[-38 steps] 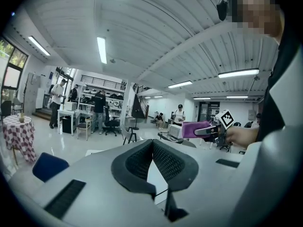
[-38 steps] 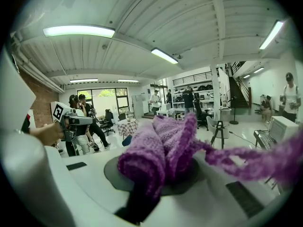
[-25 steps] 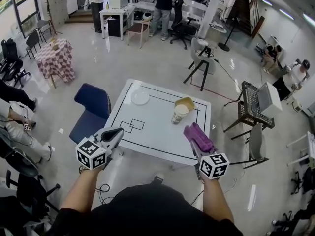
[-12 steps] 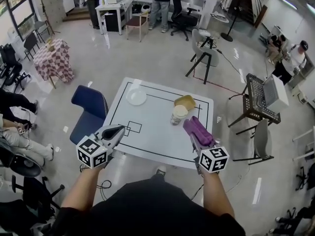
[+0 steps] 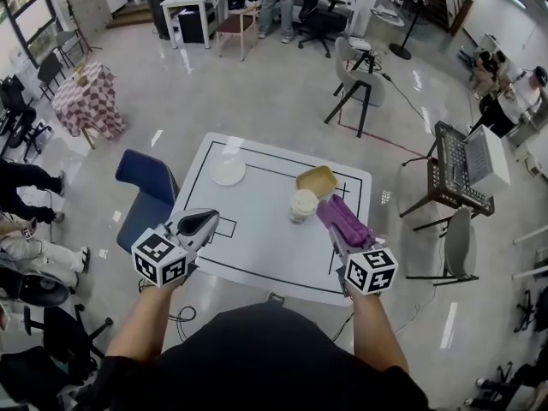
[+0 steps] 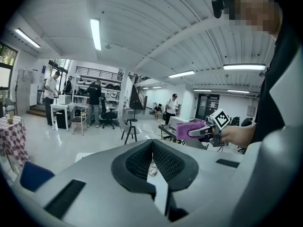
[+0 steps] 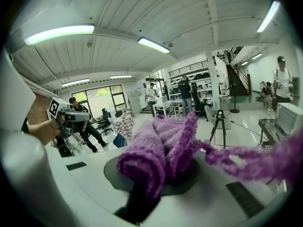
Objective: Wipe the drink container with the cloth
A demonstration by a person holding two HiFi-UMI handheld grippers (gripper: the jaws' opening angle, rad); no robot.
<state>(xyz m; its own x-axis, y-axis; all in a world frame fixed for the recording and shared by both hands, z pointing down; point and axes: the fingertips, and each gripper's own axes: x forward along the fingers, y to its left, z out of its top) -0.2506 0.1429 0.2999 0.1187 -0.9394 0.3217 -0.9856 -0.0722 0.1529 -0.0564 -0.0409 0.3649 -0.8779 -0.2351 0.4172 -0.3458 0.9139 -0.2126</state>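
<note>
The left tongs (image 6: pixel 152 148) are shut with nothing in them, maybe kept free to steady the cup. The right tongs (image 5: pixel 332 217) grip the purple cloth (image 7: pixel 158 150), bunched at the tips so it can rub. The cup (image 5: pixel 302 205) stands on the white bench (image 5: pixel 257 251), just ahead of the right tongs, not touched. The head view shows that gap, a yellow bowl (image 5: pixel 317 181) behind the cup and a plate (image 5: pixel 229 172). The right gripper view shows only cloth up close.
</note>
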